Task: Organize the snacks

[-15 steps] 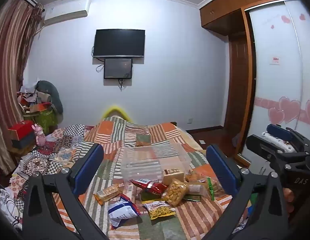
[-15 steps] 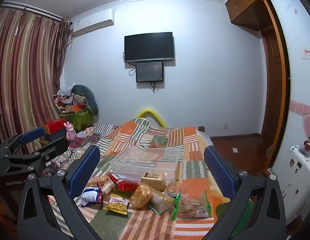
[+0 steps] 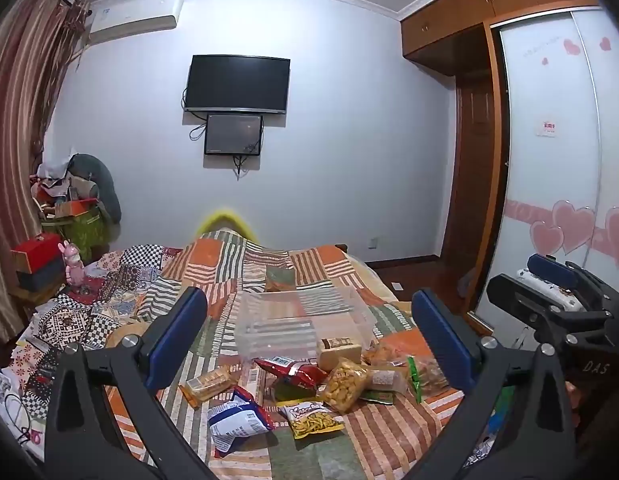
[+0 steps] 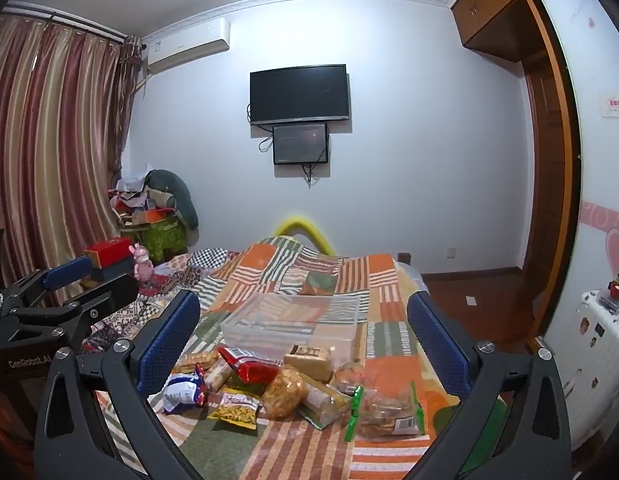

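The snack packets (image 3: 309, 384) lie in a loose heap on the patchwork bedspread (image 3: 237, 264), at 6 o'clock of the left wrist view. Just behind the heap, at its 12 o'clock, stands a clear plastic storage bin (image 3: 301, 320), upright and holding nothing that can be made out.

Heap contents, left wrist view:
- Blue-and-white packet (image 3: 237, 420) at the heap's 7 o'clock.
- Yellow packet of stick snacks (image 3: 313, 420) at 6 o'clock, just beside the blue one.
- Red foil packet (image 3: 293, 372) at centre.
- Clear bag of golden puffed pieces (image 3: 343, 380) touching the red packet at its 3 o'clock.
- Tan block-shaped pack (image 3: 337, 354) against the front wall of the bin.
- Green-edged clear bag (image 3: 425, 372) at the heap's 3 o'clock.
- Clear biscuit pack (image 3: 207, 384) at 9 o'clock.

The left gripper (image 3: 309, 344) is held above the near edge of the bed, jaws spread fully wide, nothing between them. The right gripper (image 4: 303, 340) is likewise fully spread and holds nothing; it is visible at 3 o'clock of the left wrist view.

On the far wall at 12 o'clock hangs a television (image 3: 237, 84), with a smaller screen (image 3: 233, 134) directly below it.
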